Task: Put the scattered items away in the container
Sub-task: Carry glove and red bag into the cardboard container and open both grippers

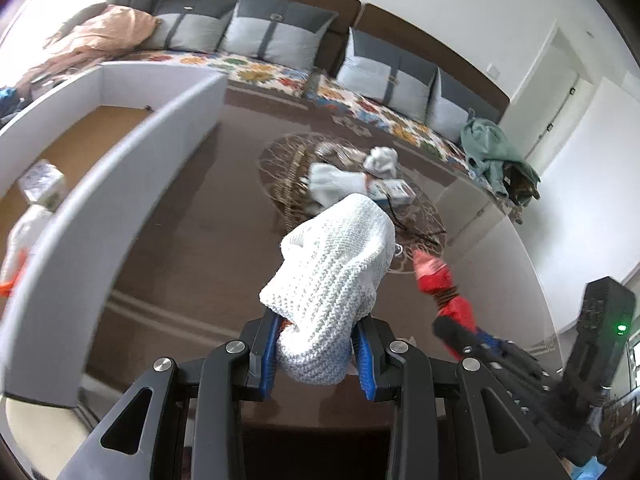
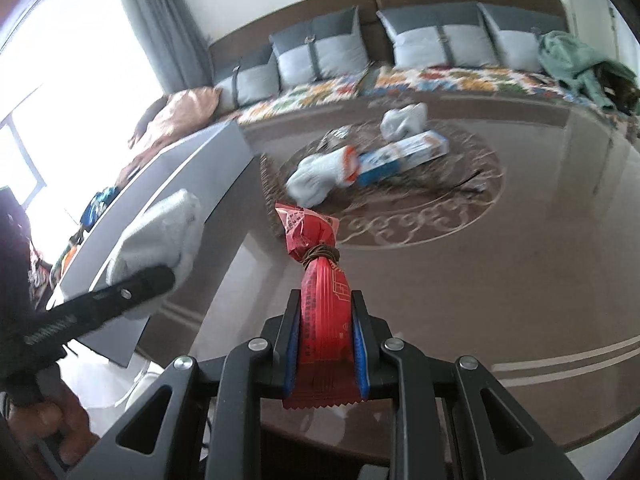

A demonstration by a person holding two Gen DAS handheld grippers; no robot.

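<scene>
Left wrist view: the left gripper (image 1: pixel 318 354) has its jaws clamped on a white knitted glove (image 1: pixel 332 276), long axis running forward and up. The box (image 1: pixel 120 184) lies up and to the left, its near wall between glove and open interior; the glove must clear that rim. Room above looks free.

Right wrist view: the right gripper (image 2: pixel 326 354) has its jaws closed on a red packet (image 2: pixel 320 280), upright. The box (image 2: pixel 168 184) is left, beyond the left gripper, which is nearer. More gloves (image 2: pixel 320 176) remain on the desk (image 2: pixel 500 280).
</scene>
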